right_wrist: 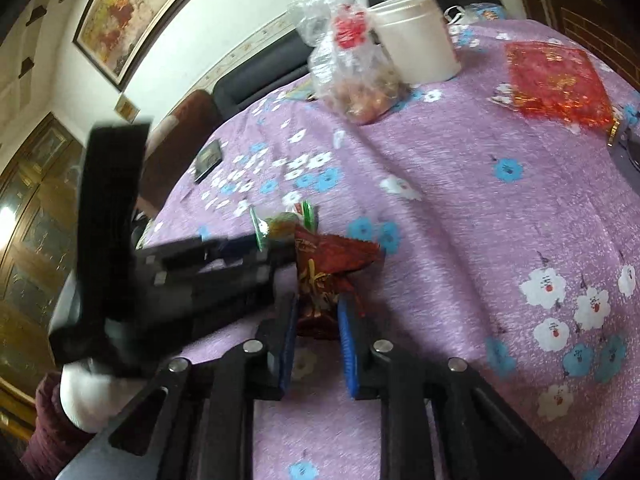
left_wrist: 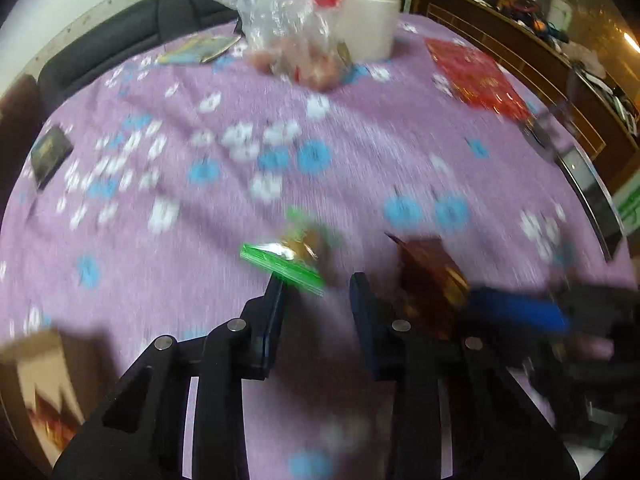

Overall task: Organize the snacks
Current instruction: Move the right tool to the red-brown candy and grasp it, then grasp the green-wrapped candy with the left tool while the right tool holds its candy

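A green-edged snack packet (left_wrist: 292,254) lies on the purple flowered cloth just ahead of my left gripper (left_wrist: 318,286), which is open and empty; its left fingertip is close to the packet's edge. The packet also shows in the right wrist view (right_wrist: 280,224), beyond the left gripper's body (right_wrist: 192,276). My right gripper (right_wrist: 318,308) is shut on a red-brown snack packet (right_wrist: 324,276), held just above the cloth. That packet appears in the left wrist view (left_wrist: 430,280), with the right gripper's blue fingers (left_wrist: 516,312) beside it.
A clear plastic bag of snacks (right_wrist: 352,72) and a white jar (right_wrist: 416,36) stand at the far side of the table. A red glittery pouch (right_wrist: 556,80) lies far right, a dark card (right_wrist: 208,160) far left. A cardboard box (left_wrist: 44,384) sits near left.
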